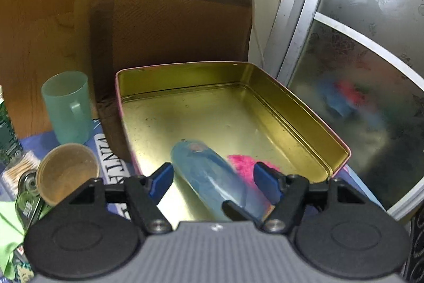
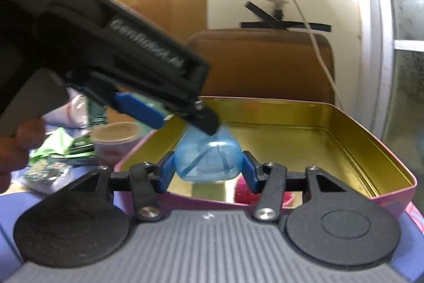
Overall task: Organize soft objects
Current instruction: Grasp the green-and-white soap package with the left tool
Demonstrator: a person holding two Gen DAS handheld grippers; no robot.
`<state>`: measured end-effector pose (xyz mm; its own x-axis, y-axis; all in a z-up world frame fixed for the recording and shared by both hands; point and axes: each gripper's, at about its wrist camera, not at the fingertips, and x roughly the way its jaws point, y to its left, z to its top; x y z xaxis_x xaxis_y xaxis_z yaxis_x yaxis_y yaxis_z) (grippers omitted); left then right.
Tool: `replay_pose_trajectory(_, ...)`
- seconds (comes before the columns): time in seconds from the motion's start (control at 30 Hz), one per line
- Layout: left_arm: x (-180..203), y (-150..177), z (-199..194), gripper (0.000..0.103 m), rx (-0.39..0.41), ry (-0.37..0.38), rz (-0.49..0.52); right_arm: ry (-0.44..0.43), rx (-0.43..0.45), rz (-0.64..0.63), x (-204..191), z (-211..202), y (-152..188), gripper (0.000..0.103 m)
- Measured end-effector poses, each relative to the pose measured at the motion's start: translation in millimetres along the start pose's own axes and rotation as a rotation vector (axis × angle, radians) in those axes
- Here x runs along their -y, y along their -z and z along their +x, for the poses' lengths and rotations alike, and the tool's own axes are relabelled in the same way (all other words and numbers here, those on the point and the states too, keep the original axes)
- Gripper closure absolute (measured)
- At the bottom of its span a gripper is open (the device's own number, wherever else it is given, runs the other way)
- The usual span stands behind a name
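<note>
A soft blue translucent bottle [image 2: 209,159] is held between the pads of the right gripper [image 2: 209,166], the jaws set at middling width and pressed against its two sides. It is carried just above the near wall of the open gold-lined tin [image 2: 344,129], which stands on the desk. In the left wrist view the same bottle [image 1: 212,177] is seen lengthwise, running from about 12 o'clock down to 5 o'clock between the fingers of the left gripper [image 1: 212,177]. The left jaws stand partly open; the pad at 9 o'clock appears to touch the bottle, the one at 3 o'clock stands clear, so no grip by that gripper is judged. A pink fuzzy object [image 1: 243,166] lies already inside the tin, near its front right corner, at about 3 o'clock from the bottle. A teal mug [image 1: 67,108] and a paper cup [image 1: 67,173] stand outside the tin at 9 o'clock.

The step in hand is judged to be the placing of the bottle into the tin. Next, the bottle should be lowered onto the bare floor beside the pink object, and the right jaws then widened.
</note>
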<state>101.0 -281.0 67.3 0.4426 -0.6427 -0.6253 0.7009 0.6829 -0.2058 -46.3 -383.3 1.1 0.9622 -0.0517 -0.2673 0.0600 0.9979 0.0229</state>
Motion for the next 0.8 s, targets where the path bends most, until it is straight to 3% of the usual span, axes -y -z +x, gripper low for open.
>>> replay_pose_trajectory(0.17, -21.3, 19.4, -38.0, 0.032, 0.064, -0.013, -0.050, -0.019, 0.047, 0.045, 0.0, -17.5, 1.6, 0.047)
replay_pose_trajectory(0.33, -54.7, 51.1, -91.0, 0.028, 0.159, -0.051, -0.116, -0.098, 0.070, 0.109, -9.0, -29.9, 0.0, 0.047)
replay_pose_trajectory(0.5, -95.3, 88.8, -137.5, 0.027, 0.210, -0.142, -0.163, -0.199, 0.014, 0.059, -48.7, -34.0, -1.1, 0.047)
replay_pose_trajectory(0.8, -172.5, 149.3, -201.3, 0.024, 0.224, -0.337, -0.262, -0.323, -0.149, -0.044, -125.8, -7.7, 12.1, 0.046)
